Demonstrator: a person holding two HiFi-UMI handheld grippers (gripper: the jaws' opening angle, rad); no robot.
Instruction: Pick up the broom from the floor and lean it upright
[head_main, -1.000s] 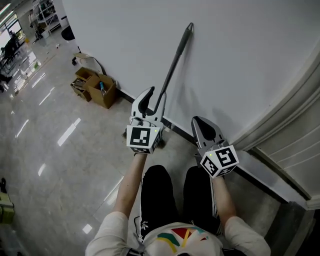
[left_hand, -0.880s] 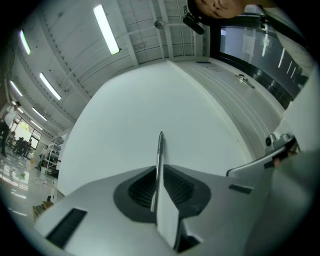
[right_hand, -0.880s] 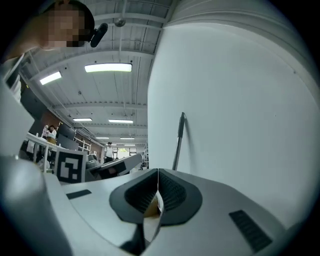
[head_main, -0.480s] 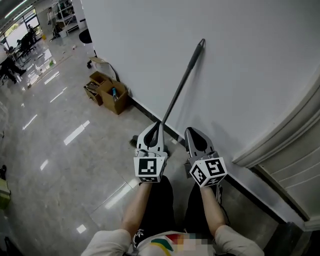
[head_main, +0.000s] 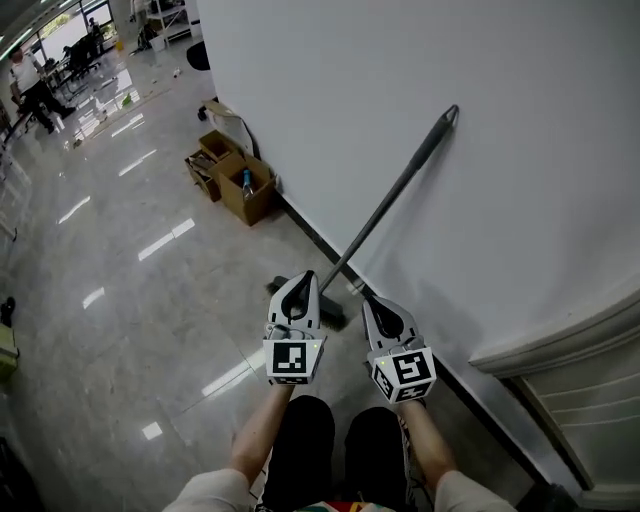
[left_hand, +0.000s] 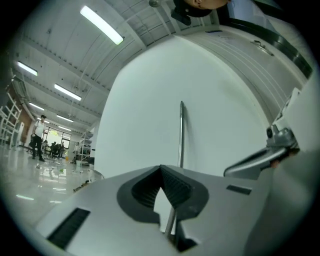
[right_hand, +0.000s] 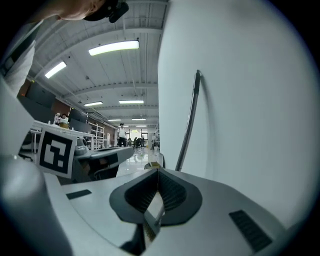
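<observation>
Both tools are shut and empty: the left tool (head_main: 304, 278), open at the broom (head_main: 400, 185) a second ago, has closed and dropped back beside the right tool (head_main: 372, 302). Broom leans upright on the wall (head_main: 520, 150), head on the floor (head_main: 150, 300); task looks done

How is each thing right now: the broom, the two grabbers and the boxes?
Broom: up, tilted, its top leaning on the wall, its head on the floor.
Left gripper: shut, fingers together, empty.
Right gripper: shut, fingers together, empty.
Boxes: open at the top, on the floor by the wall.
</observation>
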